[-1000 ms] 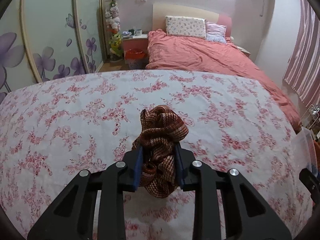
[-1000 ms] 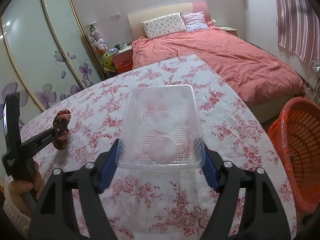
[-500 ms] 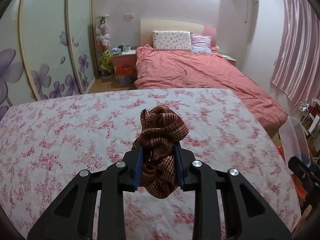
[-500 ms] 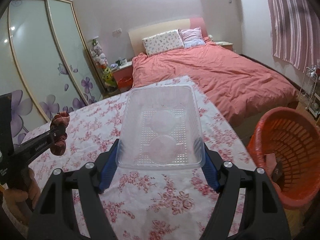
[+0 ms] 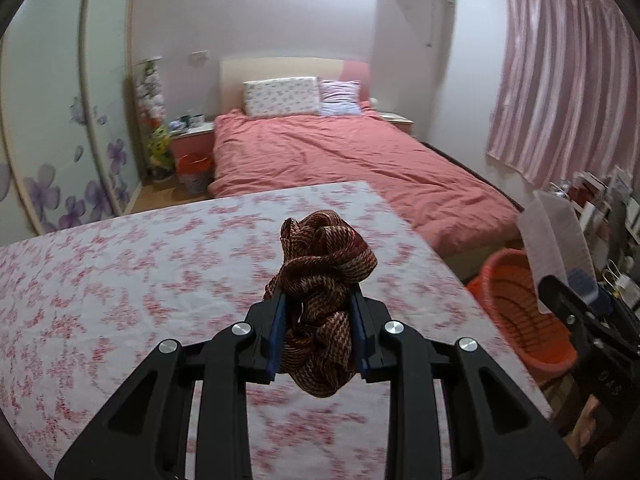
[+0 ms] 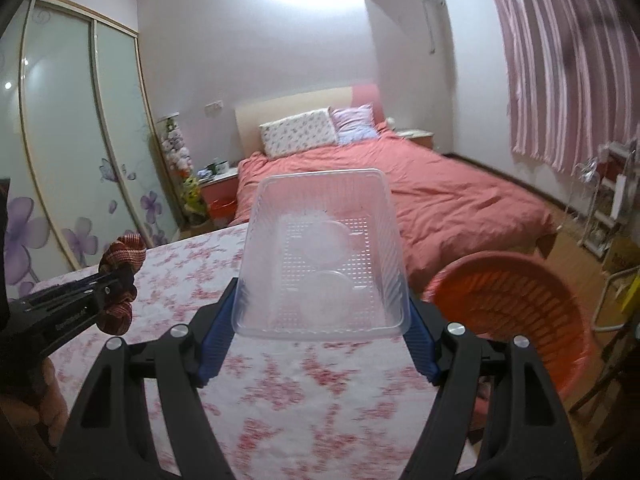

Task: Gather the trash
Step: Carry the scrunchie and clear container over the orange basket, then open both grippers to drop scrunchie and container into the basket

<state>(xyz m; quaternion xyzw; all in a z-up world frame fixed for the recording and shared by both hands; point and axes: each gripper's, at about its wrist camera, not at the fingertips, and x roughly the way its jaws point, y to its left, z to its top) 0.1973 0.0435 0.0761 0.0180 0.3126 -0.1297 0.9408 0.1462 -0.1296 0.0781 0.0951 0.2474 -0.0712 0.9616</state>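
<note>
The left gripper [image 5: 319,334] pinches a bundled brown woven cloth [image 5: 324,280] between narrowly set blue pads, above the floral tabletop [image 5: 120,280]. The right gripper [image 6: 320,332], jaws spread wide, clamps a clear plastic tray [image 6: 324,256] by its sides, just left of the orange basket [image 6: 516,304] beside the tabletop.

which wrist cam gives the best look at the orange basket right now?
Right wrist. The orange basket fills the lower right there, open mouth and ribbed inner wall visible beside the floral table. Left wrist shows the basket smaller at the right edge, partly hidden by the clear plastic tray and the right gripper.
</note>
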